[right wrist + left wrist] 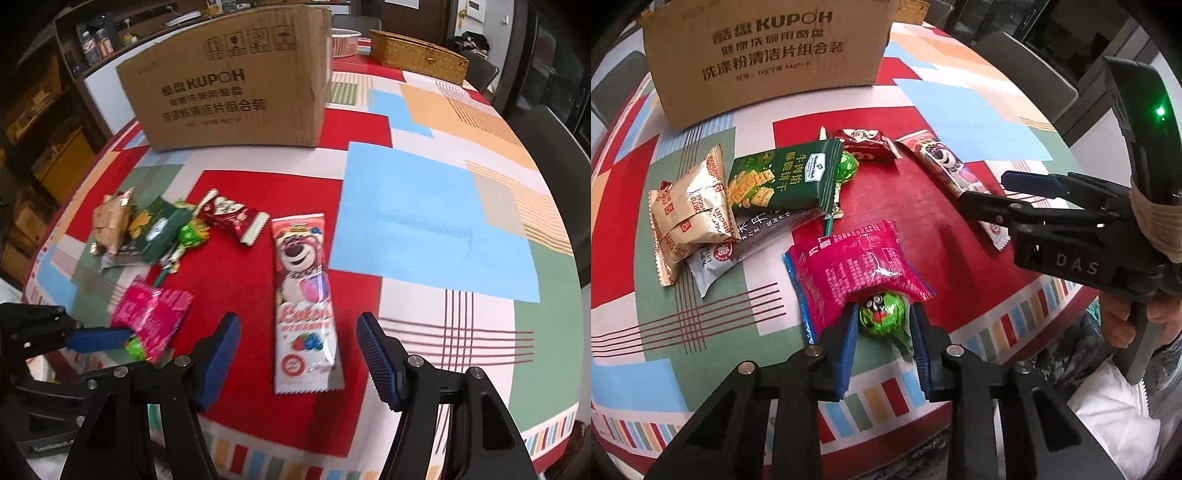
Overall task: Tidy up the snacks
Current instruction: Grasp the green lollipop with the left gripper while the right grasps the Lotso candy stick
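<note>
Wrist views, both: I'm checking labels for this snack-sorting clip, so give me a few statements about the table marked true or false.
1. The nearer green lollipop lies between the jaws of the left gripper. True.
2. The right gripper is clamped on the bear packet. False: its jaws stand open on either side of the packet, clear of it.
3. The cardboard box stands beyond the snacks. True.
4. The pink packet is inside the box. False: it lies on the tablecloth, partly over the lollipop.
</note>
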